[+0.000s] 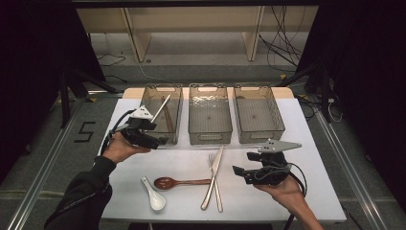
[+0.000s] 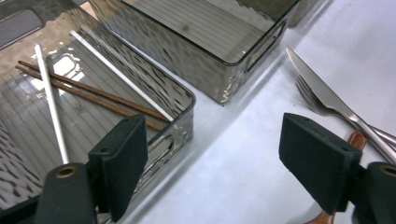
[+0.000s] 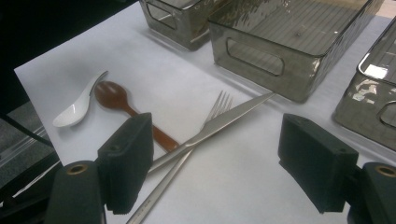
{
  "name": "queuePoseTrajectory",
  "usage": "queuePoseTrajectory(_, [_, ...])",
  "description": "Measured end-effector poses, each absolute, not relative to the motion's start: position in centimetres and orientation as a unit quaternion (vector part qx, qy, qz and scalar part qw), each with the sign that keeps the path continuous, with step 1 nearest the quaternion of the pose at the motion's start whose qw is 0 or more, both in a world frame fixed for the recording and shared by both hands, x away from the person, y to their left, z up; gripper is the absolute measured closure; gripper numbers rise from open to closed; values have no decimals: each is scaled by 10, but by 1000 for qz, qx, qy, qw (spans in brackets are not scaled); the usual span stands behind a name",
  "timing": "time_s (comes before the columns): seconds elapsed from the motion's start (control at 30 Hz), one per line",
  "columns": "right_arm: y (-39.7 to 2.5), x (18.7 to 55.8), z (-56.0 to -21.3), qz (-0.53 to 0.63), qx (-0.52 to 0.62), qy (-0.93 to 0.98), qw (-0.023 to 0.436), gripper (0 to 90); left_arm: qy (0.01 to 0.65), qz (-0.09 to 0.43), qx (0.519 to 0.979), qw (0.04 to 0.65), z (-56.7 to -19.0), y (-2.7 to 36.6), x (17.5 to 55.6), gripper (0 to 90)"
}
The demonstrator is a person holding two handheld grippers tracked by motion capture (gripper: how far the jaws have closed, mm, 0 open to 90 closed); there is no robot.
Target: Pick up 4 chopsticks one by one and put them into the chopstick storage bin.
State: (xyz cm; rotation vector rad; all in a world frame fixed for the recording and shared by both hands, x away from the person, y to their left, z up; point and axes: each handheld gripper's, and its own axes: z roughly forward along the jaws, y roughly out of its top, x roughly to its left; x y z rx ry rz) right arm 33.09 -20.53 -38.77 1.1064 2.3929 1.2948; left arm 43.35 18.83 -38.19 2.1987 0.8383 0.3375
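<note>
The left gripper [image 2: 212, 163] hangs with its black jaws spread wide and nothing between them, over the white tabletop [image 2: 233, 177]. Under its left jaw sits a smoky clear bin [image 2: 184, 109] holding two brown chopsticks [image 2: 93, 95] and two white chopsticks [image 2: 51, 102]. A second bin [image 2: 210, 70] stands just beyond. At the right, a knife [image 2: 322, 93] lies across a fork [image 2: 313, 103].
</note>
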Motion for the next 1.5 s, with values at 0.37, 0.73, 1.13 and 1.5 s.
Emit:
queuePoseTrajectory(0.37, [-205,331,-388,437,373,812,102,277,305,124,871,364,-382,179,418,181])
queuePoseTrajectory(0.73, [-205,331,-391,437,370,814,98,277,277,107,890,347,-391,163,401,174])
queuePoseTrajectory(1.13, [-207,332,-390,441,371,811,99,277,255,96,901,337,-397,149,388,168])
queuePoseTrajectory(1.5, [-207,332,-389,444,370,809,104,276,230,81,924,295,-413,137,381,170])
